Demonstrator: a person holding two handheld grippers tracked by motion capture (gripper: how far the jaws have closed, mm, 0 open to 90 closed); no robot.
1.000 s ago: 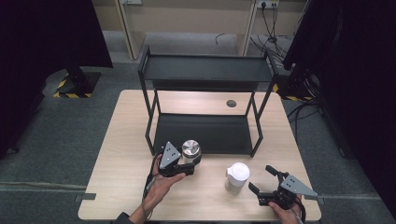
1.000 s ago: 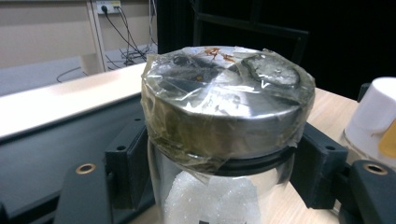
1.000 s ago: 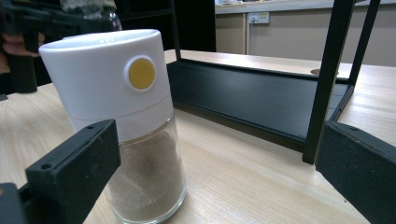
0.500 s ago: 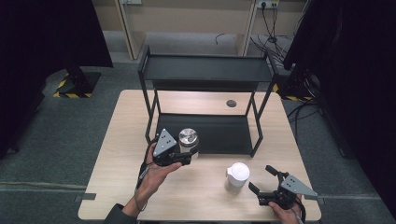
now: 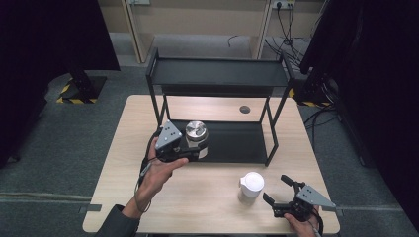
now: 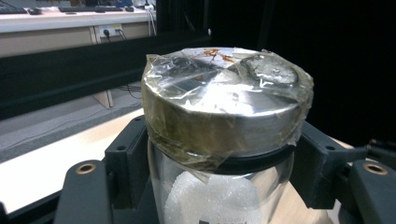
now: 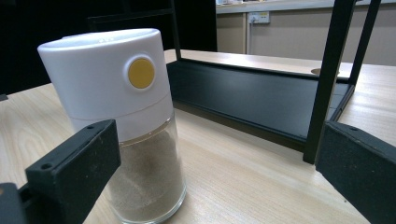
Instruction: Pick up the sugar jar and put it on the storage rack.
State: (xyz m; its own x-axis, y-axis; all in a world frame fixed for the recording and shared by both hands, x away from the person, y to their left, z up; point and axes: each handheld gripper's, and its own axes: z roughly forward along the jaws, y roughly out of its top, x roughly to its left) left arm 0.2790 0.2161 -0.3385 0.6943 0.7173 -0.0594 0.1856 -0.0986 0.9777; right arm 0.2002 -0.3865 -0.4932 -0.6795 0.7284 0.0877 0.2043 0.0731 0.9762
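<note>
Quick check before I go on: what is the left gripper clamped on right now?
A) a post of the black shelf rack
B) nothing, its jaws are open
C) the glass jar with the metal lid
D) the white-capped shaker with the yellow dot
C: in the left gripper view the left gripper has its black jaws pressed against both sides of the glass jar with the tape-covered metal lid, just under that lid.

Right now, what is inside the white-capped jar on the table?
The white-capped jar holds brownish powder in its clear lower part; the opaque cap hides the upper part.
</note>
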